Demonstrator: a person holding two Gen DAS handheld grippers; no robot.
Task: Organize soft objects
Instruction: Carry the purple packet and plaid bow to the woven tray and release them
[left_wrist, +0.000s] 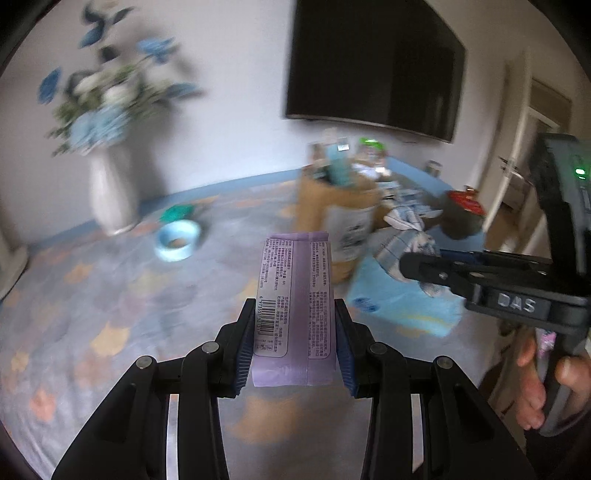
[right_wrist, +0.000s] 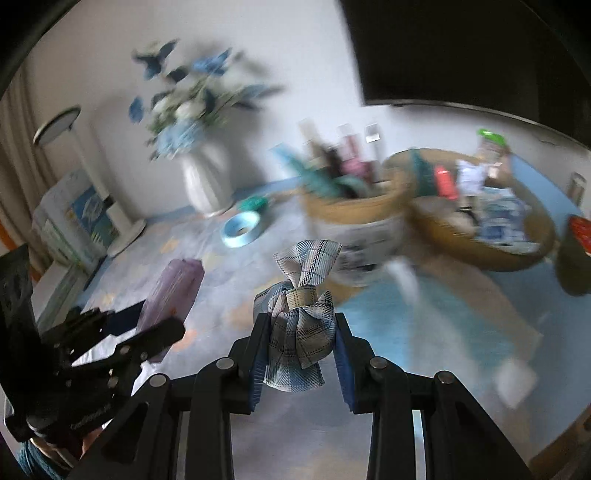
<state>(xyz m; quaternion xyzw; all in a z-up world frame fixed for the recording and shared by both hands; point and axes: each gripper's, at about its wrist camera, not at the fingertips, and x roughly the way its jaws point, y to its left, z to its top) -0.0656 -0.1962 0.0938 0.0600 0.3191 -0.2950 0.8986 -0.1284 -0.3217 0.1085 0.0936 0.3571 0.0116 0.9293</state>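
The left gripper (left_wrist: 295, 332) was clamped on a purple tissue pack (left_wrist: 295, 295), which stood up between the blue pads above a patterned floor mat (left_wrist: 92, 295). The right gripper (right_wrist: 301, 358) pinched a knotted plaid cloth (right_wrist: 299, 325), its loose end rising past the fingertips. Farther off, to the right, stood two woven baskets (right_wrist: 354, 210) crowded with items, with a blue bowl (right_wrist: 240, 227) and a white vase of blue flowers (right_wrist: 203, 181) to the left.
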